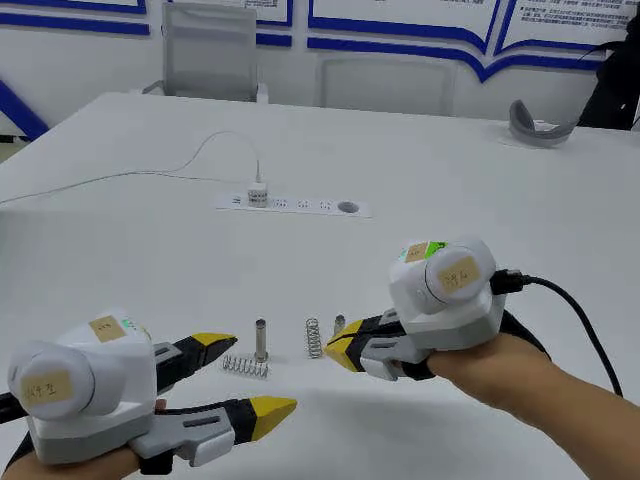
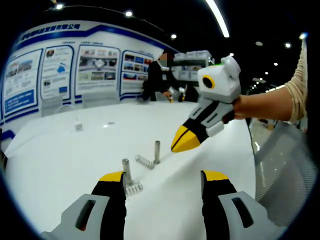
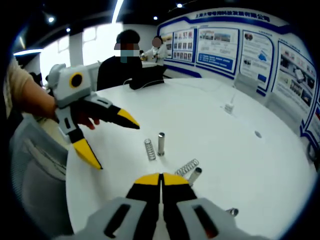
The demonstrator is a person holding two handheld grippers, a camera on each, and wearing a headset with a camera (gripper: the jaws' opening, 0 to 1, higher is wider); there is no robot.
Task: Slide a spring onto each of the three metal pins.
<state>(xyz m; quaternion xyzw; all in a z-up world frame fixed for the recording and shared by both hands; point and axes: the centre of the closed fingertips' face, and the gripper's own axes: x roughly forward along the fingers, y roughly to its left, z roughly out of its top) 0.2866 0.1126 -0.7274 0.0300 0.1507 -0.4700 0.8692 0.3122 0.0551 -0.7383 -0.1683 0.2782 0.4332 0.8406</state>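
A metal pin (image 1: 261, 338) stands upright on the white table (image 1: 420, 170), with a spring (image 1: 245, 366) lying just in front of it. A second spring (image 1: 314, 337) lies beside another pin (image 1: 339, 322), right at the tip of my right gripper (image 1: 340, 353), whose jaws are shut with nothing between them. My left gripper (image 1: 248, 375) is open at the lower left, its tips near the first spring. In the left gripper view its own open jaws (image 2: 164, 176) frame the near pin (image 2: 126, 170) and spring (image 2: 134, 188). The right gripper view has its shut tips (image 3: 161, 177) just short of a spring (image 3: 186, 167) and a pin (image 3: 194, 175).
A white power strip (image 1: 293, 204) with a plugged charger (image 1: 258, 192) and its cable lies mid-table. A grey curved object (image 1: 540, 125) rests at the far right edge, and a chair (image 1: 210, 50) stands behind the table. Two people (image 3: 127, 57) are at the far side.
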